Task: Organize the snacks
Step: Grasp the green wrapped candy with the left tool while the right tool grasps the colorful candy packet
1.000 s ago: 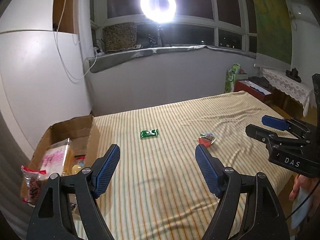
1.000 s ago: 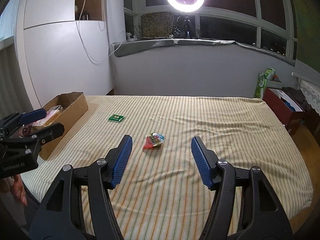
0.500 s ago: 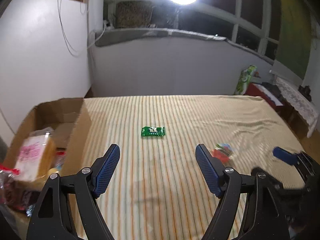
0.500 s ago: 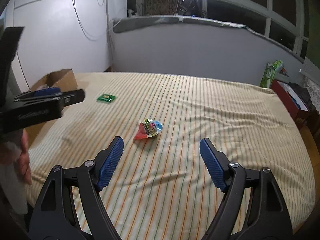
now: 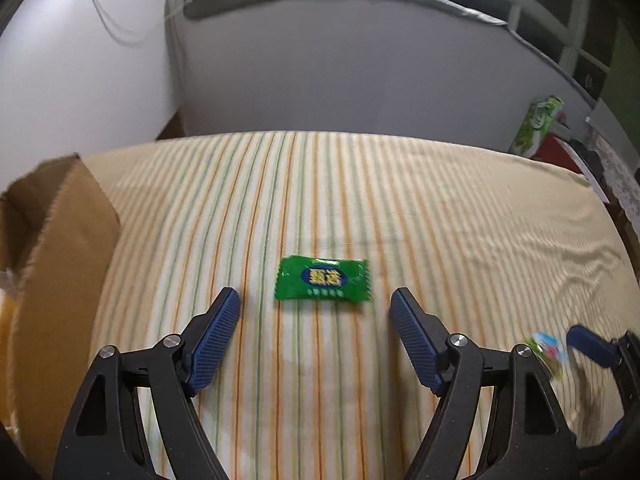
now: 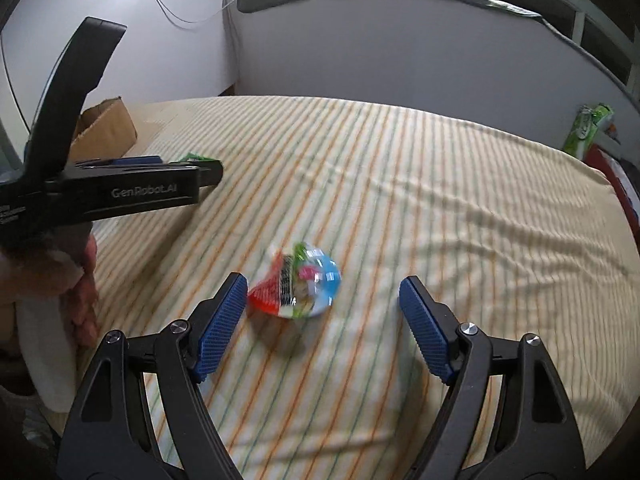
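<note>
A green snack packet lies flat on the striped bed sheet, just ahead of my left gripper, which is open and empty with the packet between its fingertips' line. A red, blue and white snack packet lies on the sheet just ahead of my right gripper, which is open and empty, the packet close to its left fingertip. The same packet shows blurred in the left wrist view. A cardboard box stands at the left edge of the bed.
In the right wrist view the left gripper's body and the hand holding it reach in from the left, with the box behind. A grey wall runs along the bed's far side. A green pack stands at the far right.
Both grippers have moved forward and down toward the bed. The green packet now lies close before the left fingers, the red and blue packet close before the right fingers. Both stay open.
</note>
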Demonstrator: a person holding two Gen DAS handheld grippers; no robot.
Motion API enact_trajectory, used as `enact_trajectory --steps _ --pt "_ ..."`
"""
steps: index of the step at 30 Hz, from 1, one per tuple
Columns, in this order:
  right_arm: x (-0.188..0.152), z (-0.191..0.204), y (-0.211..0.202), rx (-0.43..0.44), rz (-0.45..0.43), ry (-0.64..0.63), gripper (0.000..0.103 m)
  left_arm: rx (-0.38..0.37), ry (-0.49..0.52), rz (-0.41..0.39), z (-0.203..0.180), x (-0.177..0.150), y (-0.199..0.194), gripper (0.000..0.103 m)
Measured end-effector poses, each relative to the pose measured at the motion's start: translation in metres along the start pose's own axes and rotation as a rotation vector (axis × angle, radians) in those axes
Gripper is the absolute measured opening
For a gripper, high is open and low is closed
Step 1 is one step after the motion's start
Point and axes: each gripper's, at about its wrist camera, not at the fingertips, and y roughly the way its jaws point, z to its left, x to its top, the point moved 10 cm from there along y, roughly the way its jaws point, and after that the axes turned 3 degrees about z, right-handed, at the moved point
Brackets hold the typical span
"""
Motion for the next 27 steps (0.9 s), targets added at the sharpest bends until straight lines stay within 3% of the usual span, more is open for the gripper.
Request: enact_trajectory --steps 3,4,5,6,12,13,14,27 --pt "0.002 0.002 0.006 -0.015 0.012 -0.024 0.061 0.001 -0.007 -0.011 0.002 0.006 0.003 0.072" --pt "0.003 0.003 0.006 -0.021 0.009 -0.030 0.052 0.013 -0.014 -0.021 0.005 0.007 0.001 0.060" --pt "0.003 0.003 0.005 -0.025 0.006 -0.029 0.041 0.016 -0.019 -0.031 0.007 0.008 -0.001 0.040" --pt "0.002 0.002 0.004 -0.032 0.001 -0.024 0.038 0.009 -0.020 -0.039 0.007 0.007 -0.003 0.032" --pt "0.002 0.000 0.001 -0.031 -0.006 -0.022 0.030 -0.047 -0.030 -0.047 0.011 0.009 -0.006 0.028" --pt "0.003 -0.002 0.001 -0.027 -0.008 -0.017 0.030 -0.062 -0.034 -0.050 0.011 0.009 -0.007 0.024" --pt "0.003 -0.003 0.001 -0.021 -0.011 -0.011 0.029 -0.078 -0.040 -0.053 0.012 0.010 -0.008 0.010" --pt "0.006 -0.006 -0.008 -0.011 -0.066 0.018 0.028 -0.145 0.010 -0.130 -0.003 0.010 -0.033 0.004"
